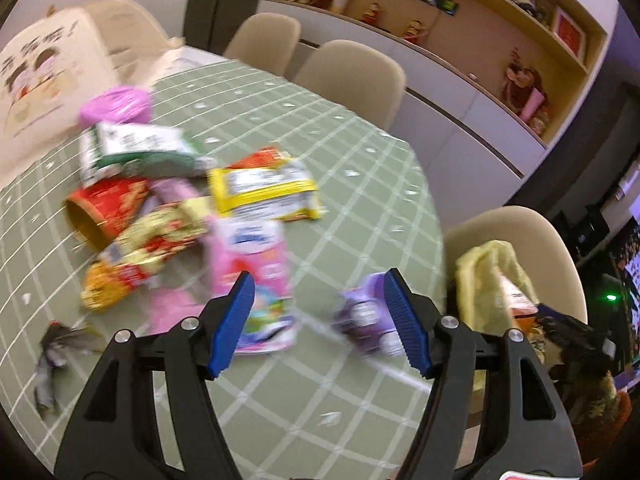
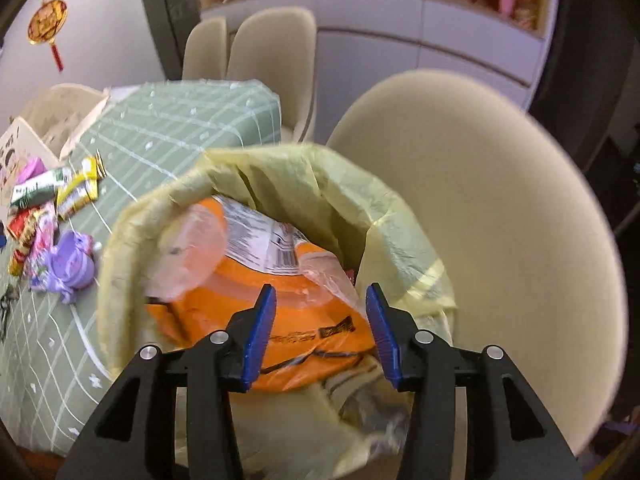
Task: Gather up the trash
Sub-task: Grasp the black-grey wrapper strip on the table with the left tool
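In the left wrist view we see our left gripper [image 1: 318,322] hanging above the table [image 1: 360,184], its blue fingers [image 1: 232,324] spread wide with nothing between them. The table wears a green checked cloth, and the trash lies in a loose heap ahead and to the left: a pink pouch [image 1: 256,280] just beyond the left finger, a purple wrapper [image 1: 364,320] touching or just behind the right finger, a yellow packet [image 1: 264,192] farther out, a red cup [image 1: 106,210] on its side, a green and white carton [image 1: 136,152], and a pink lid [image 1: 118,106] at the back. A dark scrap [image 1: 60,344] lies apart at the left edge. A cream bag with cartoon print [image 1: 44,84] stands behind the heap, and beige chairs [image 1: 352,76] ring the table. At the right a yellow bin bag [image 1: 484,280] shows beside the table edge. The picture is blurred, so labels cannot be read. In the right wrist view our right gripper [image 2: 320,330] hovers over the open mouth of the yellow bin bag [image 2: 320,184], fingers parted and gripping nothing. Inside the bag lies an orange packet [image 2: 224,308] with a white label, a clear wrapper [image 2: 192,256] on top of it. The bag sits in front of a beige chair [image 2: 500,216], just beside the table [image 2: 180,120], where the purple wrapper [image 2: 72,264] and the rest of the heap remain at the left.
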`<state>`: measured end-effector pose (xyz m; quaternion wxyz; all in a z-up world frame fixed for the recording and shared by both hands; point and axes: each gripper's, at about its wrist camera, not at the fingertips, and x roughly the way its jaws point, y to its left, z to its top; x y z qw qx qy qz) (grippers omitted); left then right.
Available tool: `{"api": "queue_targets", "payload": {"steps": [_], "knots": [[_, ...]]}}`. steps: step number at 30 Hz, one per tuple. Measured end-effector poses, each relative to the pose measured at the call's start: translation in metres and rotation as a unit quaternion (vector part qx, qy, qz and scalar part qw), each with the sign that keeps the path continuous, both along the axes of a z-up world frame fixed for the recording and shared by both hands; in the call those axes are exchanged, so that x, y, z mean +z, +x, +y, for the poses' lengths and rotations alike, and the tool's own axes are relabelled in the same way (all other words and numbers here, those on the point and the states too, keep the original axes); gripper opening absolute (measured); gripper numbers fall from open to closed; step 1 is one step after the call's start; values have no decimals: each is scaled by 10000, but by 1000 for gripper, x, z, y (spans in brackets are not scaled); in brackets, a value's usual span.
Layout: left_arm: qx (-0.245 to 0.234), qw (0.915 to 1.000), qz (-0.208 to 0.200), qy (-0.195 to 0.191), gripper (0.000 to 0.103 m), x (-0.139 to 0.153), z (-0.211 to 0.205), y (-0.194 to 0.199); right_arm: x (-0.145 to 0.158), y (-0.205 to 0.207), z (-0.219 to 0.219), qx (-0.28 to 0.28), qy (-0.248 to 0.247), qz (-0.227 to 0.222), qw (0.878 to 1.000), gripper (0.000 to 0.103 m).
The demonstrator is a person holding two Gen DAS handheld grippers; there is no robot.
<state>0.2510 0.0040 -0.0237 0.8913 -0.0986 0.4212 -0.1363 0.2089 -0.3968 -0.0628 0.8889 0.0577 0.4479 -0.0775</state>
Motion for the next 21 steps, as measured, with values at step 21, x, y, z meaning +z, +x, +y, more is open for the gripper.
{"api": "queue_targets", "payload": {"steps": [21], "knots": [[162,9965,329,757,56,-44,202,-46,35,6,237,1945,879,-579,9752,44]]}}
